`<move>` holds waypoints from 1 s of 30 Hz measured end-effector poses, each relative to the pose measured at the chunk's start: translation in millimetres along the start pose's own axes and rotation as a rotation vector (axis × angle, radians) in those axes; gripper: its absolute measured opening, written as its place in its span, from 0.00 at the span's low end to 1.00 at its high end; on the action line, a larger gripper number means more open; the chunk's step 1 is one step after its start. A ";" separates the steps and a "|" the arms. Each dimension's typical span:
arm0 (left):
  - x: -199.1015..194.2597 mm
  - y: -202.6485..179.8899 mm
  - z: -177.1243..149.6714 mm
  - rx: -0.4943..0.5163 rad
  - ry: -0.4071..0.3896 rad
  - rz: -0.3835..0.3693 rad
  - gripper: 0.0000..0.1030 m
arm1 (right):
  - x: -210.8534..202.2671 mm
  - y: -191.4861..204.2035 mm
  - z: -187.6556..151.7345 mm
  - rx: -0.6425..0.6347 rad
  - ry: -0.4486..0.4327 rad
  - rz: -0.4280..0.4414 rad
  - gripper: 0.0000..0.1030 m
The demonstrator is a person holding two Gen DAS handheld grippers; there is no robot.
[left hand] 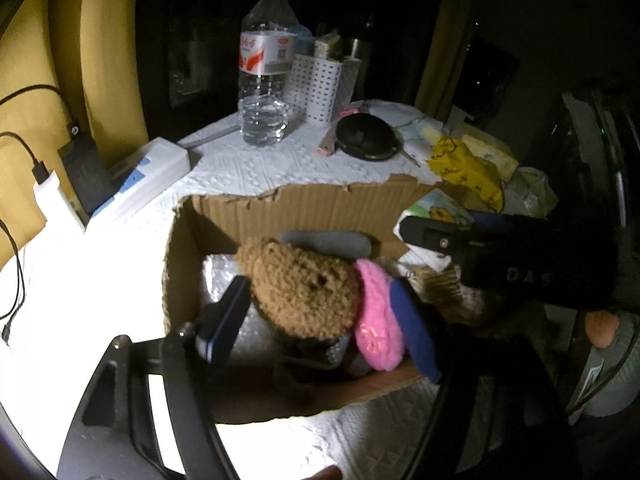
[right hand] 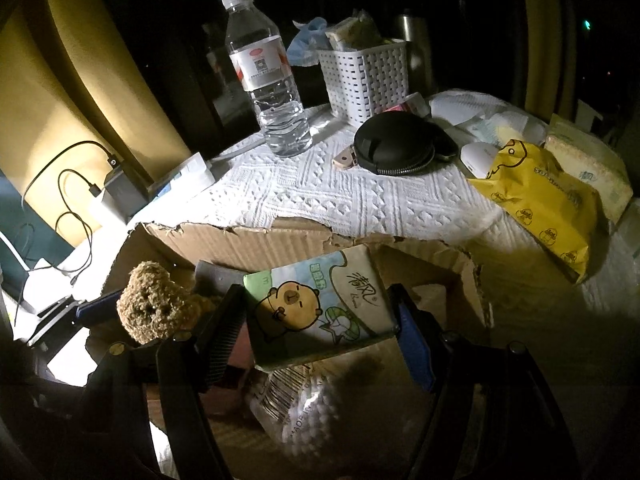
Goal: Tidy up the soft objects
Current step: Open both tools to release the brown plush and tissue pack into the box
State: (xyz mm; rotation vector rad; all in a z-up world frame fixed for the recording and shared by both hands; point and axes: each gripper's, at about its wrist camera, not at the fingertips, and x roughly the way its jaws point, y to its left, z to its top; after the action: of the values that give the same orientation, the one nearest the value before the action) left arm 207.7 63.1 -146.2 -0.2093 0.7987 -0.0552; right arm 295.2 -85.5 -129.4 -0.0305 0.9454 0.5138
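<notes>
Low in the left wrist frame, the left gripper [left hand: 320, 320] stood with its jaws apart around a brown knitted bear [left hand: 300, 284] with a pink part, lying inside the torn cardboard box [left hand: 304, 208]; whether the fingers touched it I could not tell. In the right wrist frame's lower centre, the right gripper [right hand: 320, 332] held a tissue pack [right hand: 316, 308] between widely spread fingers, over the box.

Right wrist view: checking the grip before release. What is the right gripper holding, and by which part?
The tissue pack, pinched by its two opposite side edges between the fingers of the right gripper, above the cardboard box.
</notes>
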 end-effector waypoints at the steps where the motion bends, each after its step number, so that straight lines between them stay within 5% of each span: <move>1: -0.5 -0.2 0.0 0.000 -0.001 -0.002 0.71 | -0.4 0.1 0.0 -0.003 -0.003 -0.003 0.74; 4: -2.5 -2.8 -0.1 0.007 -0.006 -0.002 0.72 | -3.7 0.2 0.8 -0.008 -0.025 -0.006 0.86; 30: -45.6 -17.7 3.1 0.026 -0.063 0.006 0.78 | -60.7 6.7 -18.3 -0.029 -0.079 -0.043 0.86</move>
State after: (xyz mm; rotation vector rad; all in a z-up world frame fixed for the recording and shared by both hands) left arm 178.6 52.1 -108.3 -0.1832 0.7358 -0.0534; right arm 249.5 -108.8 -91.6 -0.0565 0.8582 0.4852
